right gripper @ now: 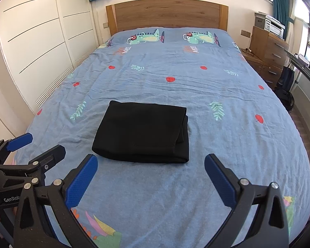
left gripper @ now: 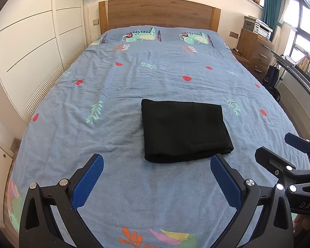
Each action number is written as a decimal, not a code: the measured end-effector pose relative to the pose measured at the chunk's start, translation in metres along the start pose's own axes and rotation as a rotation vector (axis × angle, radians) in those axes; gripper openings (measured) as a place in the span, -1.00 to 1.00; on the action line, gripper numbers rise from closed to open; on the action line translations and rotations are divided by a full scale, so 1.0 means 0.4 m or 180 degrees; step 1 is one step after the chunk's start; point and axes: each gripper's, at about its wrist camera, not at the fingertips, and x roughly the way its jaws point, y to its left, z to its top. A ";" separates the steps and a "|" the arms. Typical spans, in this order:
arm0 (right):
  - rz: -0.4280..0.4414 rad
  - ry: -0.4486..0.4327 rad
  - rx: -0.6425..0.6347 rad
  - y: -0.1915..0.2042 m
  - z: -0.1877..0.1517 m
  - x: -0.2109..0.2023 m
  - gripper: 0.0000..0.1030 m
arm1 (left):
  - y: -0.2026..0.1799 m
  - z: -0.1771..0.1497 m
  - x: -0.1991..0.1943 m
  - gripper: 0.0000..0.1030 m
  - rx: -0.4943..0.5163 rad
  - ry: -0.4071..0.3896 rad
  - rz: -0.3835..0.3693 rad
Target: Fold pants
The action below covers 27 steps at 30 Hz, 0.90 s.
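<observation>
While the black pants (left gripper: 184,130) lie folded into a compact rectangle near the middle of the blue patterned bed (left gripper: 134,78), both claws hang above the near edge of the bedspread, apart from the cloth. The left claw (left gripper: 157,165) is spread wide and holds nothing; the right claw (right gripper: 150,163) is likewise spread and empty. A wooden headboard (right gripper: 167,12) stands at the far end.

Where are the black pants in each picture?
Left wrist view: the pants lie folded on the bed, a bit right of middle.
Right wrist view: the pants lie a bit left of middle.
Shared landmark: the wooden headboard at the far end.
</observation>
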 end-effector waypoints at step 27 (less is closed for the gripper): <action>0.0001 0.0026 0.0022 0.001 -0.009 0.003 1.00 | -0.010 0.001 0.007 0.97 0.0099 0.0003 0.0063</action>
